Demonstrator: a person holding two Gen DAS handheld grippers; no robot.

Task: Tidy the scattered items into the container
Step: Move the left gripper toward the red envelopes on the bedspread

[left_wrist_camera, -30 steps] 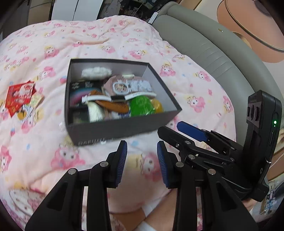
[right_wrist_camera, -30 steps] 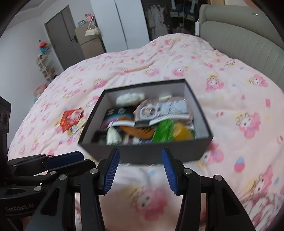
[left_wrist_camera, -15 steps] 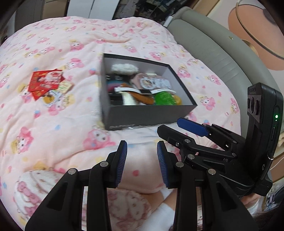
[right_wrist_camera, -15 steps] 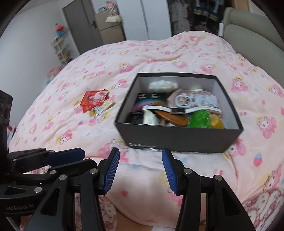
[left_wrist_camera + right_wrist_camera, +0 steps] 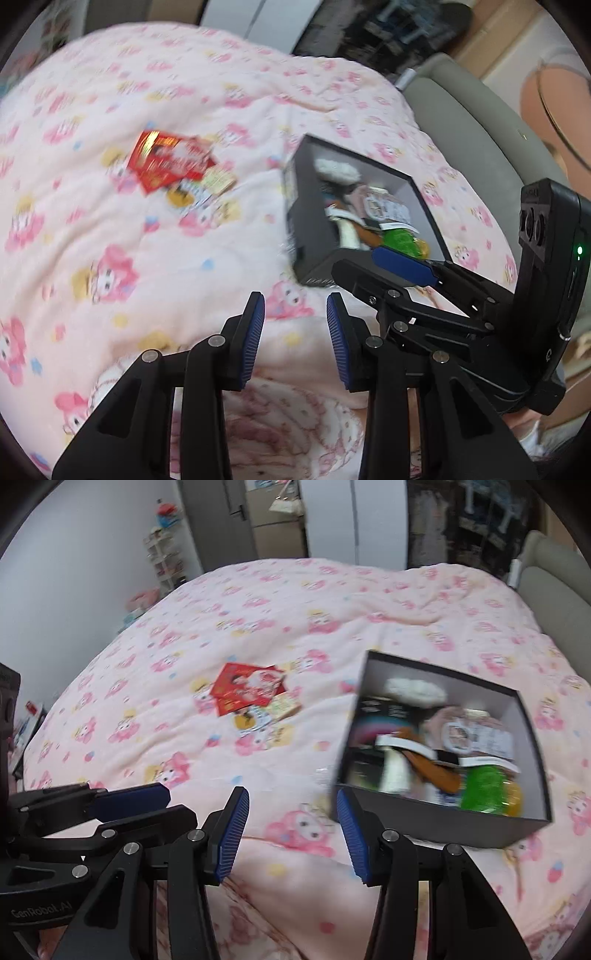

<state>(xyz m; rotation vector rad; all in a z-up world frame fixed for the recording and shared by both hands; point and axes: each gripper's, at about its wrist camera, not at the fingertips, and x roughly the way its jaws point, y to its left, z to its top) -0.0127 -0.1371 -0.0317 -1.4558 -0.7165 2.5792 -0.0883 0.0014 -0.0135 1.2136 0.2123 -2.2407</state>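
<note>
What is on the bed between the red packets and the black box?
Nothing but pink blanket. The right wrist view shows a bare stretch between the red packets and the black box.

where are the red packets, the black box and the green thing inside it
red packets (image 5: 248, 688): right wrist view, on the top packet's face
black box (image 5: 436, 821): right wrist view, on its near outer wall
green thing (image 5: 484, 788): right wrist view, on its middle

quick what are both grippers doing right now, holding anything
Left gripper: open, holding nothing, above the pink blanket.
Right gripper: open, holding nothing, near the black box.
</note>
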